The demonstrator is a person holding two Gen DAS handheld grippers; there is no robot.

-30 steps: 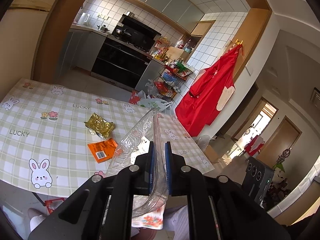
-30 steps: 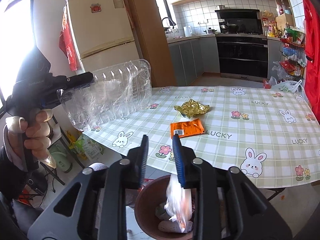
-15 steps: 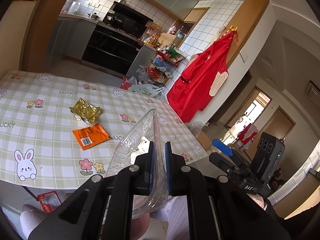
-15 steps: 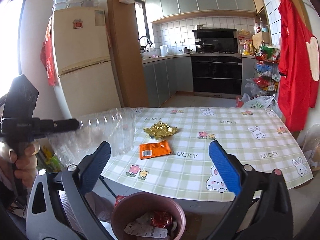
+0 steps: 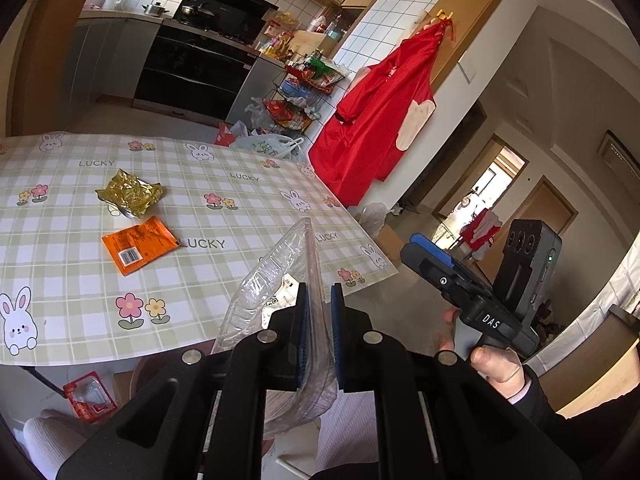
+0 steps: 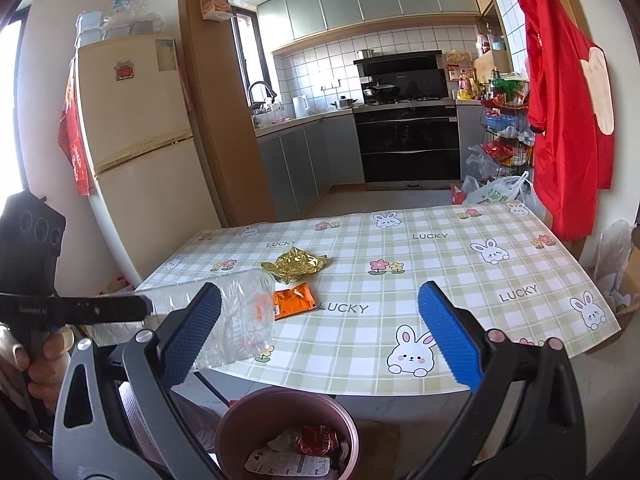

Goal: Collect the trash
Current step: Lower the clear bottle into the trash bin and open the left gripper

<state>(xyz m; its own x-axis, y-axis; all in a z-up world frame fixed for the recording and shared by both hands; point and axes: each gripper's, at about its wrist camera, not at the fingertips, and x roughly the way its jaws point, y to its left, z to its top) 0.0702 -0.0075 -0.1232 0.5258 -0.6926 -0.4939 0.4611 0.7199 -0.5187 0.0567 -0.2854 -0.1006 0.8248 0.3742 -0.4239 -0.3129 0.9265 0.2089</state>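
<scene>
**Trash partly binned, two wrappers and the tray left**

The pink bin (image 6: 288, 432) sits on the floor at 6 o'clock in the right wrist view, just under the near edge of the table (image 6: 460, 272), and already holds several crumpled wrappers, so part of the collecting looks done.

The left gripper (image 5: 318, 336) is clenched on the rim of a clear plastic tray (image 5: 276, 280), which hangs off the near table edge, above the floor and near the bin. From the right wrist view the same tray shows at 9 o'clock, beside the bin but not yet in it.

The right gripper (image 6: 318, 332) stands released, jaws spread wide with nothing between them, pointing toward the table centre.

Two pieces remain on the tablecloth: a crumpled gold wrapper (image 6: 294, 266) and, touching its near side, a flat orange packet (image 6: 294, 300), both toward 11 o'clock from the right gripper. Judging by this, the tray drop and these two pickups are what is left. A red package (image 5: 90, 396) also lies on the floor at 8 o'clock in the left wrist view.
</scene>
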